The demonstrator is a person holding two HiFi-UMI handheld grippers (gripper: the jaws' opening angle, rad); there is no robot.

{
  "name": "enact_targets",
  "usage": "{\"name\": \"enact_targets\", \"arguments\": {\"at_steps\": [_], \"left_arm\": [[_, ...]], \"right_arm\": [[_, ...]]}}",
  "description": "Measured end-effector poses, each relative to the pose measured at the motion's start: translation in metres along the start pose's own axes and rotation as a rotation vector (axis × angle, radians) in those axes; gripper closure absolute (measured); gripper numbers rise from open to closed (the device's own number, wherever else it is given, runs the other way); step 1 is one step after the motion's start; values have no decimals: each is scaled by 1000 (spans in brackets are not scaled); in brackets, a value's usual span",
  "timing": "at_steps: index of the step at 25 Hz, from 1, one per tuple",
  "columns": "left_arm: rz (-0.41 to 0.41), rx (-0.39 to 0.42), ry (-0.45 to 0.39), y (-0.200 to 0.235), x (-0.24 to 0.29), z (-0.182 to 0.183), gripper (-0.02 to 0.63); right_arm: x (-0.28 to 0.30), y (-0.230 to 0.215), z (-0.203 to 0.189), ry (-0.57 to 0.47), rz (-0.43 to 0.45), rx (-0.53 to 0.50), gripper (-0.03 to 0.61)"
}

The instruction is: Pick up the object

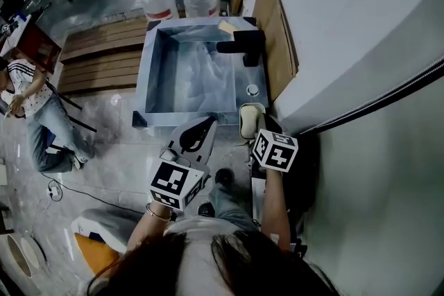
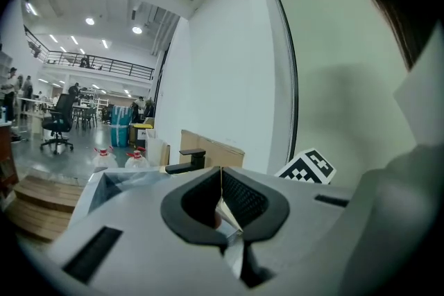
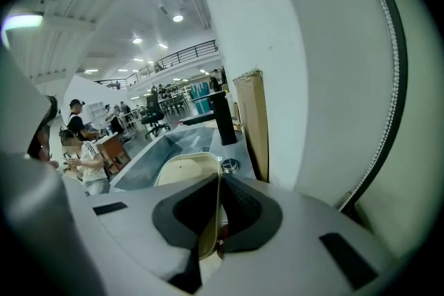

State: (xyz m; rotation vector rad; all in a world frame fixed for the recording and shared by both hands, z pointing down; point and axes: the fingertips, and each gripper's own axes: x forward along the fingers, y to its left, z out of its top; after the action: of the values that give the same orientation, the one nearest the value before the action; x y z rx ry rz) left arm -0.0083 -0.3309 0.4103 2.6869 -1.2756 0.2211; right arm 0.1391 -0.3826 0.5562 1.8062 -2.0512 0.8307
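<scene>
The right gripper [image 3: 219,185] covers the near rim of the cream tray [image 3: 182,168], so that part is hidden. In the head view its marker cube [image 1: 275,150] hides the jaws. A pale bit [image 2: 227,215] shows low at the left gripper [image 2: 222,180], maybe behind its jaws, too small to name

The left gripper [image 2: 221,185] is held close in front of the body and points away, its jaws pressed together with nothing between them. Its marker cube [image 1: 177,182] sits above the braceleted left wrist [image 1: 158,213]. Just to its right, the right gripper [image 3: 218,199] points the same way, jaws clamped on the near rim of a beige dish [image 3: 186,166]. The right forearm [image 1: 276,208] runs straight back to the torso.
</scene>
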Motion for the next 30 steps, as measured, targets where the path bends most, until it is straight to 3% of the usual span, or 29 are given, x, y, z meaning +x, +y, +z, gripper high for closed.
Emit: {"name": "enact_targets", "arguments": {"at_steps": [30], "left_arm": [[-50, 17, -128, -69, -147, 12, 604]], "right_arm": [[-169, 69, -17, -197, 17, -11, 545]]}}
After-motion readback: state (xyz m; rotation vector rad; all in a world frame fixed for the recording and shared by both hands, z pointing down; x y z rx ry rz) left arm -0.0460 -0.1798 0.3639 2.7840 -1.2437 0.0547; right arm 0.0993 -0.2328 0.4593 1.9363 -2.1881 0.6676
